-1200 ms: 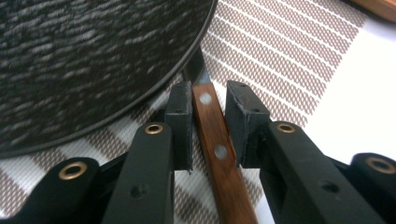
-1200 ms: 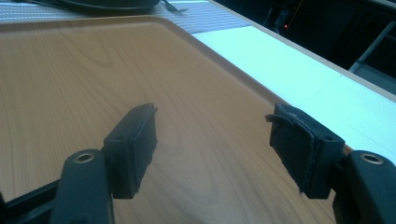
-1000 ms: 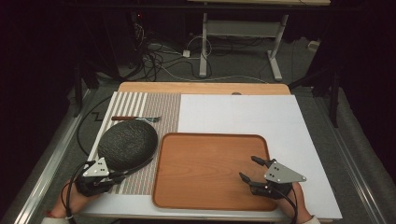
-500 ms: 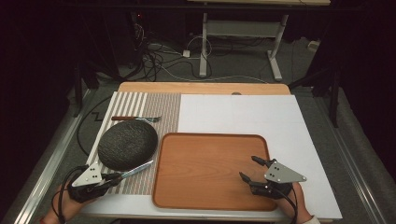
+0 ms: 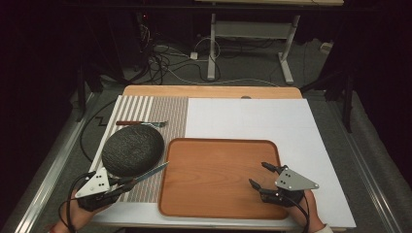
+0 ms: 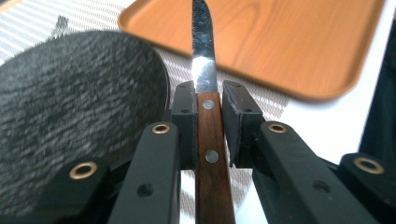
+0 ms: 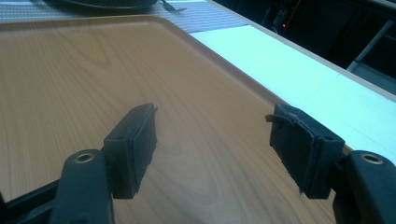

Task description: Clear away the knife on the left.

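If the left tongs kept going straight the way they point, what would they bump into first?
Probably the wooden tray. The left tongs hold a knife whose tip points at the tray's near left edge, passing beside the dark round plate. Depth is hard to judge.

I see a wooden table [image 5: 214, 91] mostly covered by a white sheet [image 5: 252, 121] on the right and a striped mat [image 5: 165, 109] on the left. On the mat lie a dark round plate [image 5: 132, 150] and a fork [image 5: 141, 123] behind it. A wooden tray [image 5: 218, 177] sits centre front, overlapping both.
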